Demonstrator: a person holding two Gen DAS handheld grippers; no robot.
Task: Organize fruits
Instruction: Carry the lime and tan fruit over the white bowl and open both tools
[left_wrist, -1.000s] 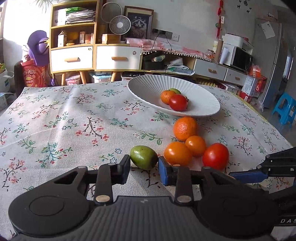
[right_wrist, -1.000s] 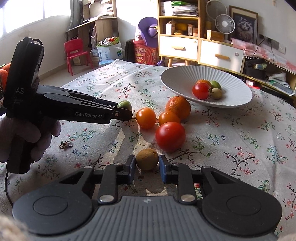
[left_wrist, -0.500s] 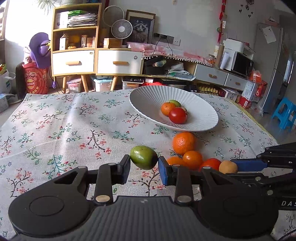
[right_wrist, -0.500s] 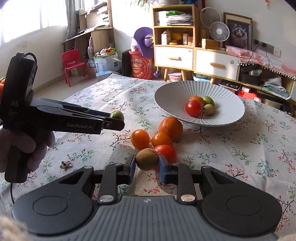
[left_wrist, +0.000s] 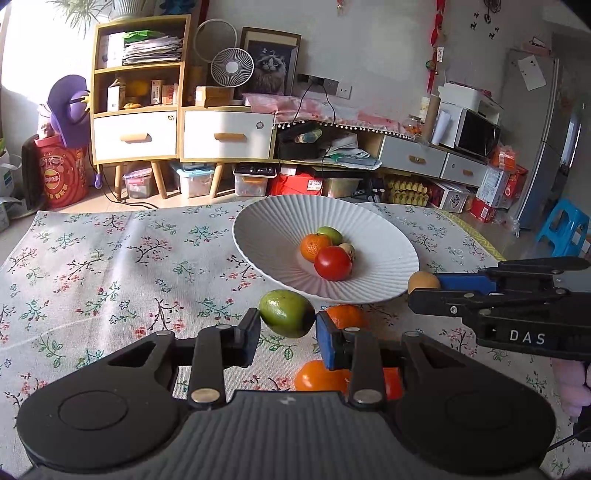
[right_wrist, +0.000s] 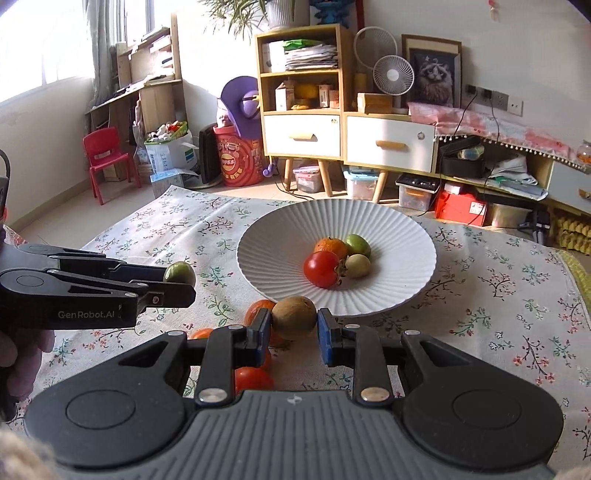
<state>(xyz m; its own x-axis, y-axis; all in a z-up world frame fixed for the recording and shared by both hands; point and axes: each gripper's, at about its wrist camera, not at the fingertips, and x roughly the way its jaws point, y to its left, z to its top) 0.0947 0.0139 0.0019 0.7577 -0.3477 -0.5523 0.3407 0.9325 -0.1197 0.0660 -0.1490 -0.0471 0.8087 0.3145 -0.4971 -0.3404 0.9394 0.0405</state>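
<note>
Left wrist view: the transfer step is judged to be in hand, with one fruit carried by each gripper toward the white ribbed bowl (left_wrist: 384, 236). The left gripper (left_wrist: 287, 329) is seen closed to the width of a green fruit (left_wrist: 286, 313), which is clamped between the two pads and held in the air, short of the bowl's near rim. At the right edge the right gripper (left_wrist: 424, 286) is seen side-on with a small brown fruit (left_wrist: 423, 281) at its tip, just beside the bowl's rim. An orange, a red tomato, a green fruit and a pale one are seen inside the bowl; three orange or red fruits are partly hidden below the fingers on the floral tablecloth (left_wrist: 110, 266). Right wrist view: the brown fruit (right_wrist: 294, 317) is gripped between the right gripper's (right_wrist: 294, 326) pads, which are parted only by the fruit's width, and is held above the cloth in front of the bowl (right_wrist: 399, 236). The left gripper (right_wrist: 173, 286) is seen at the left with the green fruit (right_wrist: 180, 272) at its tip. The next move is judged to call for both fruits to be carried over the rim, lowered beside those already inside, and released gently so that nothing rolls out.
</note>
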